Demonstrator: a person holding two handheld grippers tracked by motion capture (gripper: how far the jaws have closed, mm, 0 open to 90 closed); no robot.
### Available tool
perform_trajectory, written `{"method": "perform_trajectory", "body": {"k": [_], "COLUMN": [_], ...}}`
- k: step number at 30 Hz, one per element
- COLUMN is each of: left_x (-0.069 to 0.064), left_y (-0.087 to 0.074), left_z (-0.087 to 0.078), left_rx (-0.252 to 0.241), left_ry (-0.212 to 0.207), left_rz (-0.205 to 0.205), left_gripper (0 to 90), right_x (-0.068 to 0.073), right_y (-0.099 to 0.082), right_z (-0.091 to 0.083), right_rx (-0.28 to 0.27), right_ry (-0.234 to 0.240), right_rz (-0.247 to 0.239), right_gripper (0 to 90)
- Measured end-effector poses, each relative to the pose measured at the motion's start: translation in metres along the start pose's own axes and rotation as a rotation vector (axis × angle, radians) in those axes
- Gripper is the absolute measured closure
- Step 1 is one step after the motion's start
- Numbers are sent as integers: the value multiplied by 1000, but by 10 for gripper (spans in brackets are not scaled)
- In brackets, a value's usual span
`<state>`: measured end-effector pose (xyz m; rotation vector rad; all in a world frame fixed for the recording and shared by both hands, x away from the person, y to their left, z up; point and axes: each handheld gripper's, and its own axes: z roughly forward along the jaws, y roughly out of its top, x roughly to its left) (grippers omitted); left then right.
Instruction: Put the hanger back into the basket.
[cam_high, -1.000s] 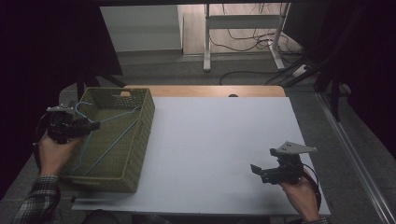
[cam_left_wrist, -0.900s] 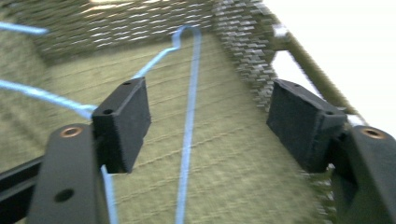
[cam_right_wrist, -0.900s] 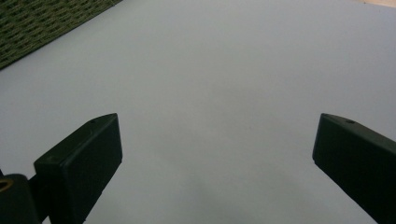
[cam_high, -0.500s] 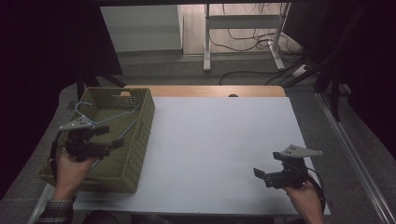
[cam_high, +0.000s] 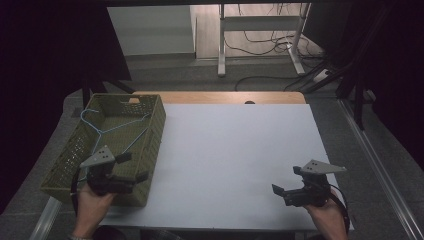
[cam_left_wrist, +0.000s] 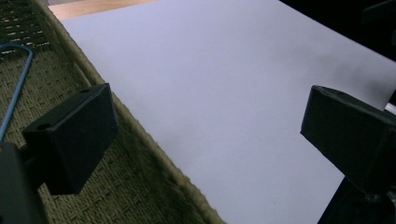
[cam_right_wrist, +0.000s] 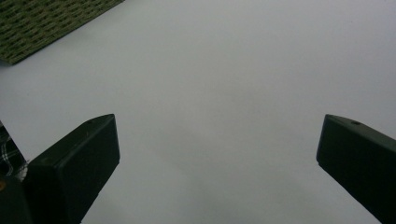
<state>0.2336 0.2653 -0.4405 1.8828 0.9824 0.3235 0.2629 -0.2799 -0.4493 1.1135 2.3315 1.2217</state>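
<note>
A green woven basket (cam_high: 150, 125) stands at the table's left, with a blue wire hanger (cam_high: 102, 131) lying inside it. My left gripper (cam_high: 133, 167) hovers over the basket's near right corner, pointing toward the white table top. Its jaws have just been opening and stand wide with nothing between them. In the left gripper view the left gripper (cam_left_wrist: 210, 135) spans the basket's rim (cam_left_wrist: 140, 135), and a bend of the hanger (cam_left_wrist: 18, 88) shows at far left. My right gripper (cam_high: 287, 180) is low at the table's near right, open and empty; the right gripper (cam_right_wrist: 217, 158) faces bare white surface.
The white table top (cam_high: 240, 150) stretches between the two hands. A wooden strip (cam_high: 220, 97) runs along its far edge. A corner of the basket (cam_right_wrist: 46, 23) shows in the right gripper view. Beyond the table are a metal desk frame (cam_high: 220, 45) and floor cables (cam_high: 270, 80).
My left hand has travelled from the basket's far left side to its near right corner, and its jaws have opened wider. The hanger stays in the basket. The right hand has barely moved.
</note>
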Motion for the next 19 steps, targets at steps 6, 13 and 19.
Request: {"method": "perform_trajectory", "body": {"k": [6, 13, 19], "left_x": [-8, -12, -11], "left_y": [-14, -22, -23], "left_z": [8, 17, 19], "left_rx": [67, 121, 135], "left_ry": [61, 95, 88], "left_rz": [46, 79, 76], "left_gripper": [31, 17, 12], "right_x": [-1, -2, -2], "right_y": [-5, -8, -9], "right_z": [2, 6, 9], "right_rx": [5, 27, 34], "right_ry": [-6, -20, -19], "right_rz": [-7, -21, -30], "right_gripper": [0, 0, 0]}}
